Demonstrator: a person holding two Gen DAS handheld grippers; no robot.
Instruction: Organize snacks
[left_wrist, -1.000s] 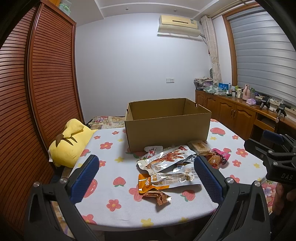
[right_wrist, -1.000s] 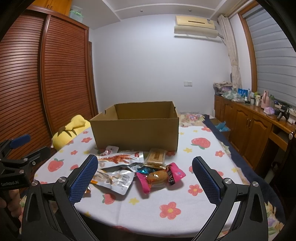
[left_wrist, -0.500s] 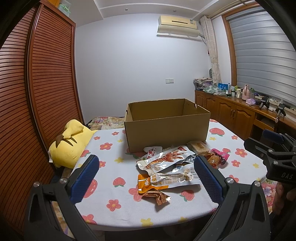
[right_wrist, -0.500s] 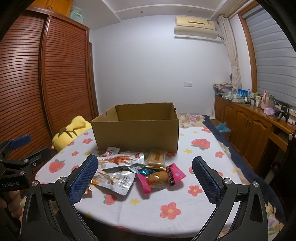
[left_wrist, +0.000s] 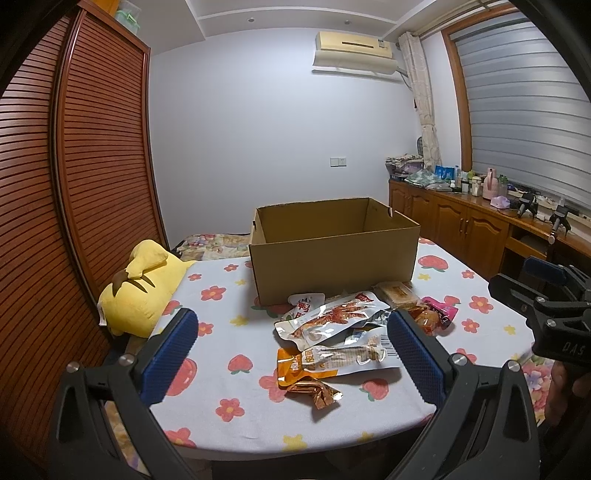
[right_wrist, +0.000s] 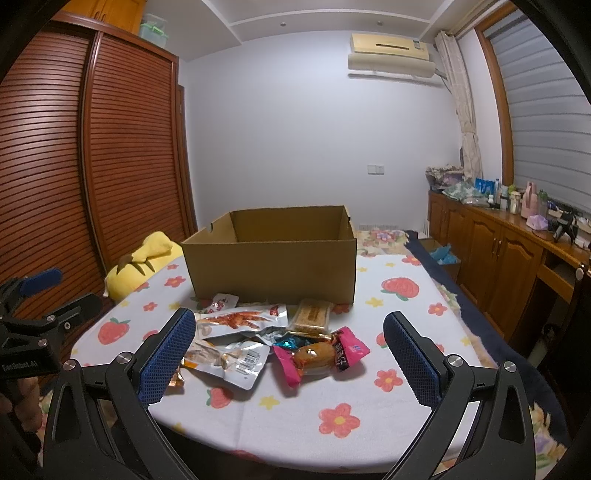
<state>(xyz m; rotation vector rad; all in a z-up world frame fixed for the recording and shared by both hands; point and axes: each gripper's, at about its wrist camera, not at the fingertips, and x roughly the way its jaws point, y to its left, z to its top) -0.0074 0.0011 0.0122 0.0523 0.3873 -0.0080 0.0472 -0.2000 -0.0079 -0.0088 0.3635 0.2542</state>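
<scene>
Several snack packets sit in a loose heap on the table (right_wrist: 413, 314) right in front of the cardboard box (right_wrist: 273, 269), which is open-topped and looks empty from here (can't see its floor though). Both hand-held grippers hang back on the near side of the heap, well short of the box: the left hand-held gripper (left_wrist: 291, 354) and the right hand-held gripper (right_wrist: 290, 358) are each spread wide with nothing between the pads.

Nothing's been picked yet, so I'd start with whatever lies on top. The pink-wrapped pastry (right_wrist: 319, 356) is the heap's near-right piece, farthest from the box, and sits free, so it's an easy first grab for the right one. The silver chicken-feet pouch (left_wrist: 330, 319) overlaps the orange-and-silver pouch (left_wrist: 332, 360), so lift it first. Pinch flat pouches by an edge, they're slippery. The yellow plush (left_wrist: 142, 291), left of the box, isn't part of this.
</scene>
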